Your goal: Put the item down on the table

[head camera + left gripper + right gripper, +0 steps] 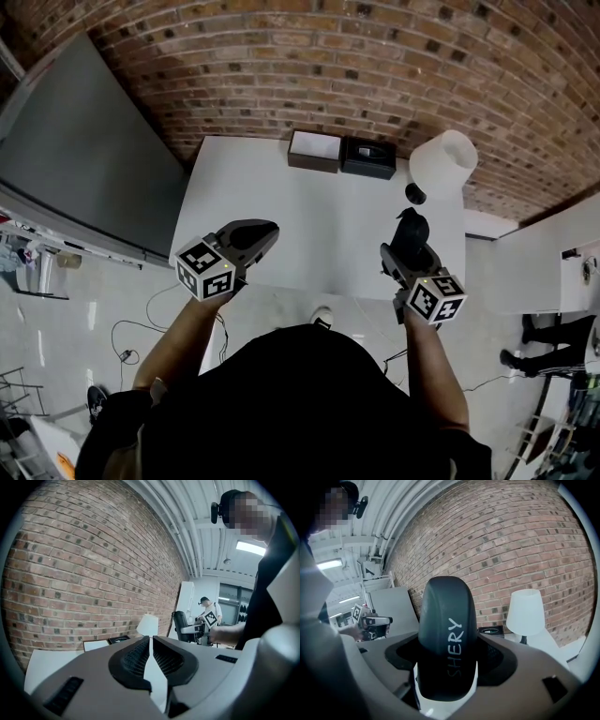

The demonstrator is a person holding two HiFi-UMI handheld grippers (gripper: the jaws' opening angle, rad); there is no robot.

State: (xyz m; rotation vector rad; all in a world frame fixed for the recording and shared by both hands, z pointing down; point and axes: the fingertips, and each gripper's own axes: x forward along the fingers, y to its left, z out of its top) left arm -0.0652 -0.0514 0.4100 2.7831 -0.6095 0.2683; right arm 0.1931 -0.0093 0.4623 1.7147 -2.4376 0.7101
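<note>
The right gripper (412,246) is clamped on a dark rounded case (446,634) lettered SHERY, held over the white table (319,216). The case's long axis runs along the jaws, and its rounded end points forward past the fingertips toward the brick wall (511,550). Off to that gripper's left, the left gripper (151,641) has its jaws together with nothing between them.

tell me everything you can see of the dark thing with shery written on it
The dark item is smooth, matte black-grey with a rounded top, like hard plastic. SHERY is handwritten in pale letters running up its face. It stands on end between the jaws of the right gripper, which are closed on its lower part; nothing else is seen touching it. In the head view it is over the right side of the white table, near the white lamp. Its lower end is hidden.
</note>
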